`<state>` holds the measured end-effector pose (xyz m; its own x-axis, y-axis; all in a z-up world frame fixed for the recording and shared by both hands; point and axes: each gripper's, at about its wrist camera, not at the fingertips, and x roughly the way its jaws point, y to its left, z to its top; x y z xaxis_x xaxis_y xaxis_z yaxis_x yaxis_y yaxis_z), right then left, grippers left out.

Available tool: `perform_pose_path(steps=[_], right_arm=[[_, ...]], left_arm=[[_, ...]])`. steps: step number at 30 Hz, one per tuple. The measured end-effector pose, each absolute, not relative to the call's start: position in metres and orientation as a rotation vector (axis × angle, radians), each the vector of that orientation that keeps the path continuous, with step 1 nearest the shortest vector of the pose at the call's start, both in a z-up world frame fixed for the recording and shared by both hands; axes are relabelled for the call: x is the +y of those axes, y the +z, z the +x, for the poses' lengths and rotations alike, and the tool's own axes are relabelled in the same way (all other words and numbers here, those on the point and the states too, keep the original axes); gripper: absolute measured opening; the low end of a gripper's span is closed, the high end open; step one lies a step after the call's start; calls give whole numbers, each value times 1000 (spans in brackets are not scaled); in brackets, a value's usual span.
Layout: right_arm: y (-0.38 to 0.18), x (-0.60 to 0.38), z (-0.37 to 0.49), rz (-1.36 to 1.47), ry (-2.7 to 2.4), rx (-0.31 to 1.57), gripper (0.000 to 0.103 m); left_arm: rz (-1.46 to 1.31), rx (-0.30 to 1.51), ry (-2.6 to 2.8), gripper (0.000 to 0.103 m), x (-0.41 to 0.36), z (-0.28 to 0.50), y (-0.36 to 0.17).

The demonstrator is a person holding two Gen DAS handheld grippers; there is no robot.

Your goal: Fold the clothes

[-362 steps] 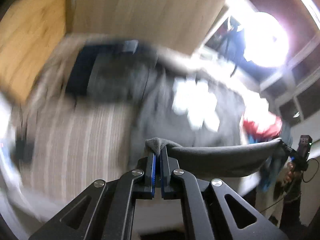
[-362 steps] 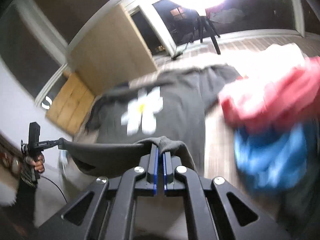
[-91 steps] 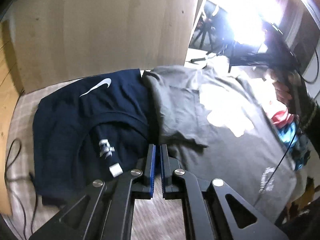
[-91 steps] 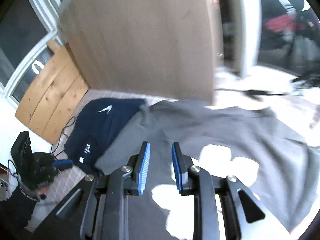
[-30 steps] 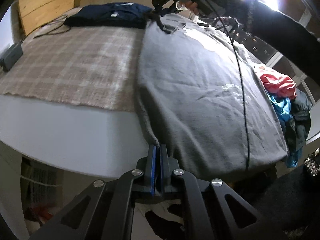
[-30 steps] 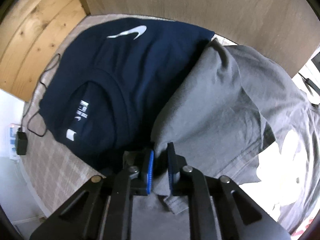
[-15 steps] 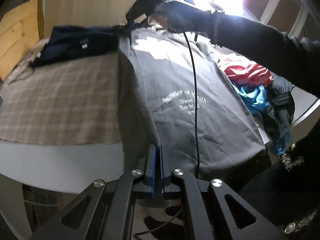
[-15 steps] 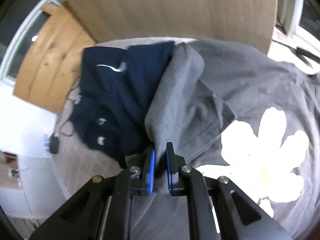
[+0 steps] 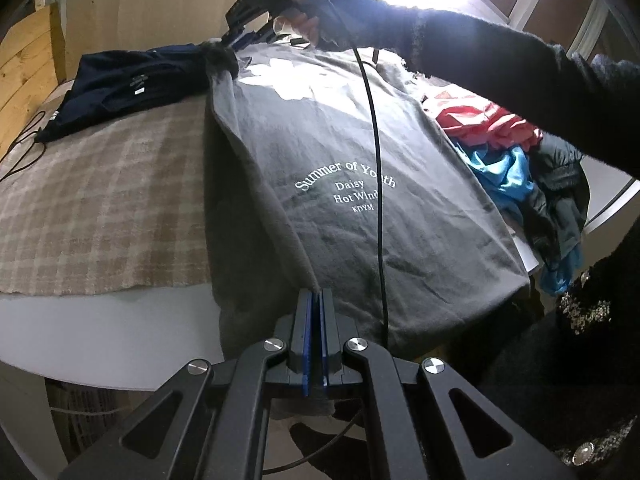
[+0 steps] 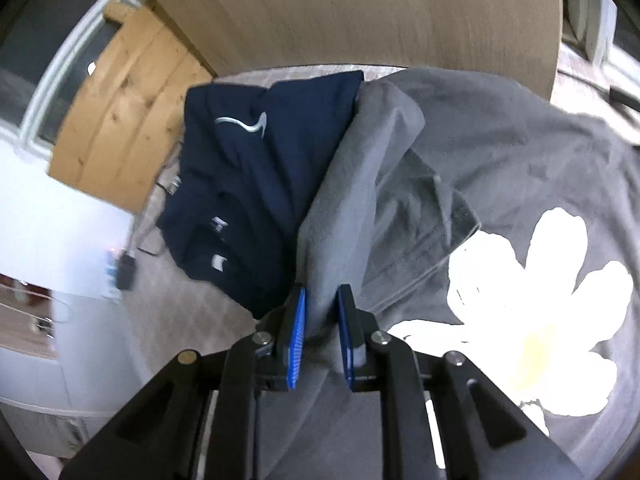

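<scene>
White round worktop (image 9: 120,332), covered with a beige plaid woven cloth (image 9: 100,200). Spread on that: the big dark grey cotton T-shirt with white daisy print and white lettering (image 9: 360,208), running from right ahead of the left tool out to the right tool at the far end. Near hem hangs over the worktop edge below the left tool.

Folded navy T-shirt with a white swoosh (image 10: 256,168) lies ahead-left of the right tool, touching the grey shirt's edge. Loose heap of red, blue and dark clothes (image 9: 516,168) sits off to the right of the left tool, just beside the grey shirt.

Left tool (image 9: 315,336): jaws fully closed, pinching the grey shirt's side edge at the hem corner. Right tool (image 10: 322,336): jaws opening, a bunched fold of the sleeve/shoulder edge between them; the fabric fills the gap and touches both blue pads, so I read it as gripped for now, about to release.

Handling, my judgement: light, limp jersey, zero stiffness, sags between grip points, grips the plaid cloth enough to drag wrinkles. Not fragile. Take it at seams or hems (hem corner, shoulder seam, sleeve hem), both layers, and keep tension between the two tools or the fold line wanders. A black cable (image 9: 376,184) hangs across the print; may snag.
</scene>
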<state>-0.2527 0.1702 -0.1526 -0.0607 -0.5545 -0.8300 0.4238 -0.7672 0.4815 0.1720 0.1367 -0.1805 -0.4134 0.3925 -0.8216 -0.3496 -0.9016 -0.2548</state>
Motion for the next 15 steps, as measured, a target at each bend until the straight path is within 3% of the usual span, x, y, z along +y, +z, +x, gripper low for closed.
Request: perform_pose_path(steps=[5,8,11,13,15], right_arm=[[-146,188,-255,1516,-1879,-231,5],[-142,203,-255,1494,-1883,-275,4],[-142,203,-255,1505,-1920,-180,5],[-141,204,-256,1550,-1963,-119,15],[-140,200,-259,1544,-1949,-133,46]], left_arm=[[-1360,-68,2320,3,141,172,-178],[-1338,-70,2295,3,149,171,-174],[-1330,-41,2270,3,160,168,-175],[-1342,-33,2251,3,166,165,-180],[-1353,-17,2238,3,170,163,-183]])
